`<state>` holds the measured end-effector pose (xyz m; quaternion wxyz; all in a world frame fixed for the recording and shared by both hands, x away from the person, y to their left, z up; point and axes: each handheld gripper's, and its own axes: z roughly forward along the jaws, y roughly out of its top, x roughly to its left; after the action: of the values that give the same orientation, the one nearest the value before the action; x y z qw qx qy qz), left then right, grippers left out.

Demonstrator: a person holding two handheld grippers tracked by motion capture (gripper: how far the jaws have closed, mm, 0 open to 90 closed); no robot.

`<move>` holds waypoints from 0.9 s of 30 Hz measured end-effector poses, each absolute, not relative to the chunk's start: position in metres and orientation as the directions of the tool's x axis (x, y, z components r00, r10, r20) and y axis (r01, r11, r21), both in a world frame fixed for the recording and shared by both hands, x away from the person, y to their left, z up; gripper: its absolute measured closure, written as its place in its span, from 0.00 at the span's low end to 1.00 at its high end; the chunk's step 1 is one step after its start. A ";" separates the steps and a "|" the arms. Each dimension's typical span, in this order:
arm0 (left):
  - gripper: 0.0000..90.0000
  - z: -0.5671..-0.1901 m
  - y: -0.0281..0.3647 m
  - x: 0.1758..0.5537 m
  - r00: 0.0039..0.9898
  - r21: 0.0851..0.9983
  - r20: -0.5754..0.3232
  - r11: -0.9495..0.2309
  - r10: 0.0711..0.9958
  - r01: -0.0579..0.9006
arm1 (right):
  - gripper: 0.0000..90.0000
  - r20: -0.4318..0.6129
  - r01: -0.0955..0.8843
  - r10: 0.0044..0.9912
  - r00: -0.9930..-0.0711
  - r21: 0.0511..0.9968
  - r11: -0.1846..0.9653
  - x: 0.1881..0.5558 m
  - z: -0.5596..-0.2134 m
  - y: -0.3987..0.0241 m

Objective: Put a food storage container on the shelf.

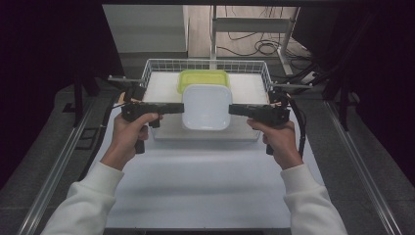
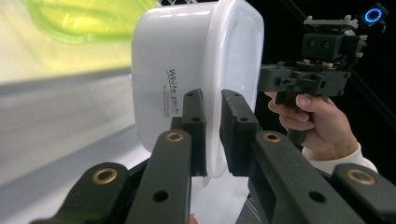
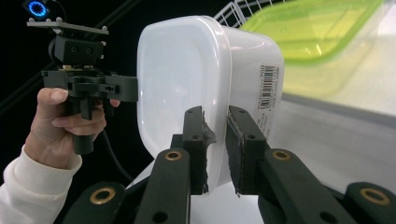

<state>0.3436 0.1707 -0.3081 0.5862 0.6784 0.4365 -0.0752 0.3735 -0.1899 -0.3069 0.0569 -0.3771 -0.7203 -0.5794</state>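
Observation:
A white plastic container (image 1: 206,106) with rounded corners hangs level over the front of a wire basket (image 1: 156,63), held between both grippers. My left gripper (image 1: 180,107) is shut on the container's left rim; in the left gripper view its jaws (image 2: 212,102) pinch the thin edge of the container (image 2: 187,60). On the opposite rim my right gripper (image 1: 232,109) is shut too, and in the right gripper view its pads (image 3: 217,116) clamp the edge of the container (image 3: 177,74). Each gripper view shows the other hand's gripper beyond the box.
A yellow-green translucent container (image 1: 203,78) lies in the basket behind the white one, on a white liner. The basket stands at the far end of a white table (image 1: 205,181). Dark frames and rails flank the table, and cables lie on the floor beyond.

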 end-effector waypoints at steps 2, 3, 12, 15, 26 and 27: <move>0.90 -0.301 0.171 0.346 0.613 0.737 -0.607 0.069 0.506 0.673 | 0.86 0.518 0.605 0.475 -0.712 0.795 0.039 0.375 -0.302 -0.190; 0.90 -0.297 0.171 0.347 0.616 0.740 -0.603 0.067 0.507 0.669 | 0.86 0.517 0.601 0.473 -0.714 0.798 0.036 0.377 -0.299 -0.190; 0.90 -0.275 0.175 0.368 0.615 0.740 -0.612 0.086 0.497 0.667 | 0.86 0.516 0.593 0.462 -0.721 0.805 0.028 0.395 -0.274 -0.188; 0.90 -0.267 0.178 0.376 0.612 0.739 -0.615 0.092 0.497 0.667 | 0.86 0.519 0.598 0.463 -0.719 0.801 0.029 0.403 -0.265 -0.186; 0.90 -0.259 0.187 0.407 0.597 0.724 -0.633 0.104 0.493 0.682 | 0.87 0.548 0.631 0.463 -0.696 0.775 0.030 0.436 -0.249 -0.176; 0.90 -0.258 0.188 0.410 0.594 0.719 -0.640 0.105 0.488 0.687 | 0.87 0.554 0.636 0.463 -0.692 0.771 0.028 0.438 -0.249 -0.176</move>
<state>0.4104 0.1877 -0.2585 0.5972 0.6636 0.4427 -0.0836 0.4385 -0.1763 -0.2491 0.0743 -0.3852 -0.7129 -0.5812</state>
